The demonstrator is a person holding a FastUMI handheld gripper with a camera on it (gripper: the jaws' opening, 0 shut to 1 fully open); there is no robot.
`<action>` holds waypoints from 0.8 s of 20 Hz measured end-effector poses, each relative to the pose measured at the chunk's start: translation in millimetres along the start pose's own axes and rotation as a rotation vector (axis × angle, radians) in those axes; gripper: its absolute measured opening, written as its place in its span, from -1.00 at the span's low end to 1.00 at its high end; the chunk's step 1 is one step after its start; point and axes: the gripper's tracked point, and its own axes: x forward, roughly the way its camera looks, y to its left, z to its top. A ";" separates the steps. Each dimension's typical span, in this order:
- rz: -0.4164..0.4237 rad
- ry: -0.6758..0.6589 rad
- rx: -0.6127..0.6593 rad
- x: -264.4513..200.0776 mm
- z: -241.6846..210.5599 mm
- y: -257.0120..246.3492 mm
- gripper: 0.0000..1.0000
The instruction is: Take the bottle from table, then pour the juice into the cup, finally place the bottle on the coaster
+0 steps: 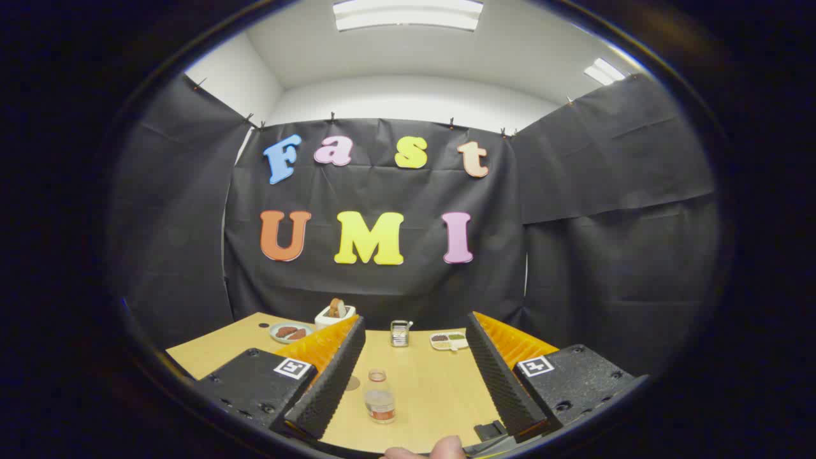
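The claw (414,382) was held wide open with nothing gripped. The juice bottle (380,397) was seen upright on the desk (440,389), between the fingers, nearer the left one, untouched. By this evidence the task was judged barely begun: grasping, pouring and placing on the coaster all remained.
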 end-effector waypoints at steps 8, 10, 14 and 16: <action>0.000 -0.019 0.003 2.4 -2.7 10.0 1.00; 0.001 -0.017 0.008 4.1 -3.5 10.2 1.00; -0.003 -0.014 0.010 4.7 -3.5 9.6 1.00; -0.008 -0.016 0.011 4.1 -2.8 9.0 1.00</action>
